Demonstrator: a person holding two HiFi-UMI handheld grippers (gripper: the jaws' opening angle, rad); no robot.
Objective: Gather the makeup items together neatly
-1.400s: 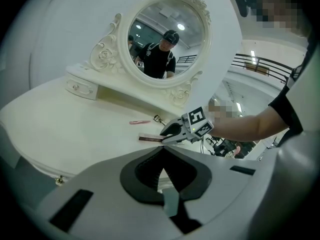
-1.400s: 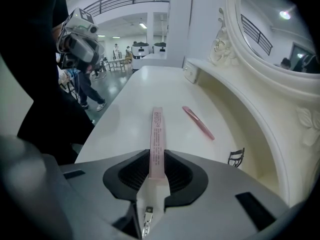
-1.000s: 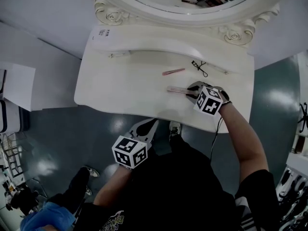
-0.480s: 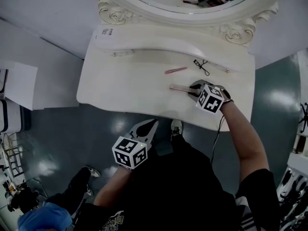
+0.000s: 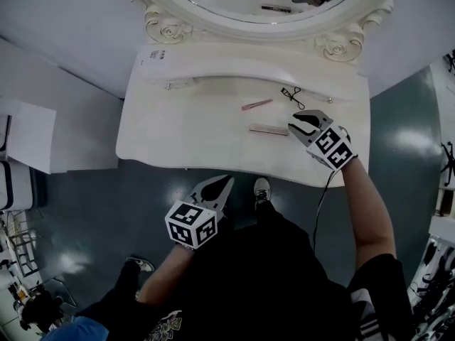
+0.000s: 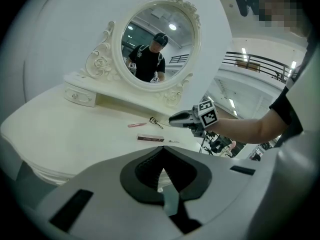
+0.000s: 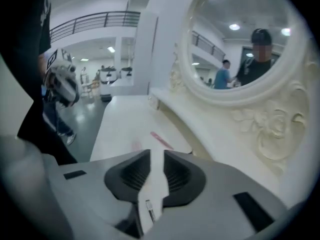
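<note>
The tube (image 5: 269,129) lies flat on the white table (image 5: 163,133), toward its right half, and nothing is touching it. A pink stick (image 5: 257,105) lies near the tube on its mirror side, at a slight slant. The curler (image 5: 293,96) sits a little further back and to the right of the tube. All three lie apart from one another, not yet gathered.

The right gripper (image 5: 295,122) hangs just to the right of the tube, above the tabletop and clear of it. Its jaws have just been opening and now stand spread, with nothing between them; its own view shows only bare table through the gap.

The left gripper (image 5: 227,182) is well in front of the tube, off the table's front edge and over the grey floor. Its jaws are pressed together at the tips and hold nothing. In its own view the tube (image 6: 150,138), the pink stick (image 6: 136,125) and the curler (image 6: 155,122) show beyond its jaws, with the right gripper (image 6: 172,118) just right of the tube.
</note>
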